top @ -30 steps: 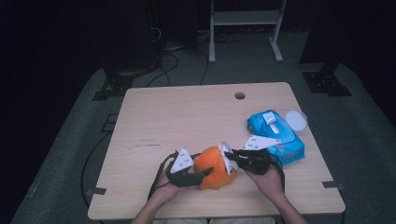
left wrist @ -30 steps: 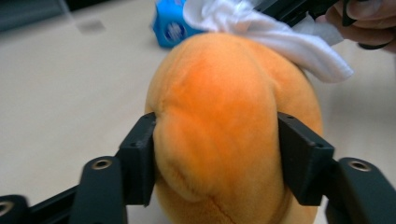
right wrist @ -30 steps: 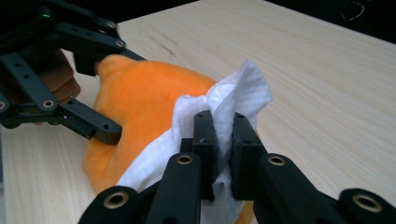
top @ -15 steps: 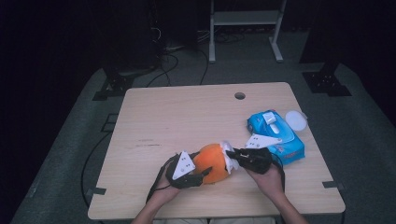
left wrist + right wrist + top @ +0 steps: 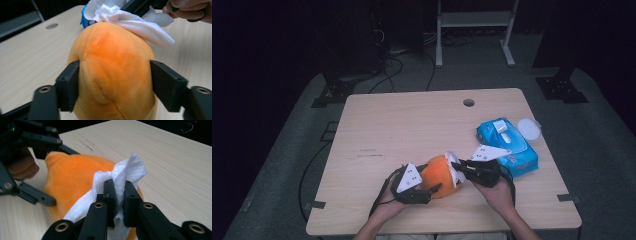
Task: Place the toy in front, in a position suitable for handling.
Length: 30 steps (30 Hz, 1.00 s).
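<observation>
An orange plush toy (image 5: 440,176) was being wiped with a white wet wipe (image 5: 456,167) near the lower middle of the high view, on the counter (image 5: 412,130). The wipe was clenched between the fingers (image 5: 109,192) of the right gripper (image 5: 462,167) and laid against the toy's upper right side; in the left gripper view it was seen draped over the top of the toy (image 5: 112,70). The toy was flanked by the fingers (image 5: 68,86) of the left gripper (image 5: 432,192), whose jaws had just been opening; both pads appeared to rest against the plush, so it was judged to be steadied rather than released. The wiping was judged to be under way, with much of the orange surface not yet covered by the wipe.

At the right of the high view, a blue pack of wipes (image 5: 507,147) lay flat just beyond the right gripper; its contents could not be made out. A small white round lid (image 5: 529,129) lay beside the pack's upper right corner.
</observation>
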Each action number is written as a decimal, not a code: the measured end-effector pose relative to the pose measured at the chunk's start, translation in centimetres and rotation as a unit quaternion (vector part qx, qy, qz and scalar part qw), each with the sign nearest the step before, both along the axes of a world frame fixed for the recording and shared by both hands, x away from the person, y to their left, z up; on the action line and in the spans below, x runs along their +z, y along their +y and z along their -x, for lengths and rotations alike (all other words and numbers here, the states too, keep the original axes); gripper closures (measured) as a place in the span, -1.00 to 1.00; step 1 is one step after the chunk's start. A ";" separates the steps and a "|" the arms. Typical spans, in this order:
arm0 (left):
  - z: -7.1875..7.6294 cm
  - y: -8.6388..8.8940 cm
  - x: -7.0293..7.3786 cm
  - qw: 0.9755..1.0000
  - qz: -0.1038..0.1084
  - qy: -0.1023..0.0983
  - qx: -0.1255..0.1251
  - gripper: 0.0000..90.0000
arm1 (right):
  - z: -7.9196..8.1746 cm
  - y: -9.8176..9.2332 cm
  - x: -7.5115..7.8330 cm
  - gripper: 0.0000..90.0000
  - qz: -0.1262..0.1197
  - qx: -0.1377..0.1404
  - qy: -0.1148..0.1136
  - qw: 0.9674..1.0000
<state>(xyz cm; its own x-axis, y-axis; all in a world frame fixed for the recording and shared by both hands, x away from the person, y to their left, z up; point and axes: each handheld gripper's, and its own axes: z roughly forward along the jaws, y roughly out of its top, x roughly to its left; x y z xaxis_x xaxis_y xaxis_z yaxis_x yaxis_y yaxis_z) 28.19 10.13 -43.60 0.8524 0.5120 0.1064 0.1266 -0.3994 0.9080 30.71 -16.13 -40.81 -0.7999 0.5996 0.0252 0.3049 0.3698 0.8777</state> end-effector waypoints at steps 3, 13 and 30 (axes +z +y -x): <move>-0.7 0.8 0.3 0.999 0.032 0.032 0.014 -0.53 | -0.5 -0.5 -0.4 0.83 -0.002 -0.005 0.013 1.000; 0.2 -0.4 0.0 1.000 0.013 0.017 0.007 -0.25 | 0.7 0.9 0.6 0.83 -0.010 0.013 -0.009 1.000; 1.1 -1.3 -0.1 1.000 -0.013 -0.008 -0.010 -0.21 | 2.4 3.7 1.2 0.82 -0.008 0.082 -0.026 0.996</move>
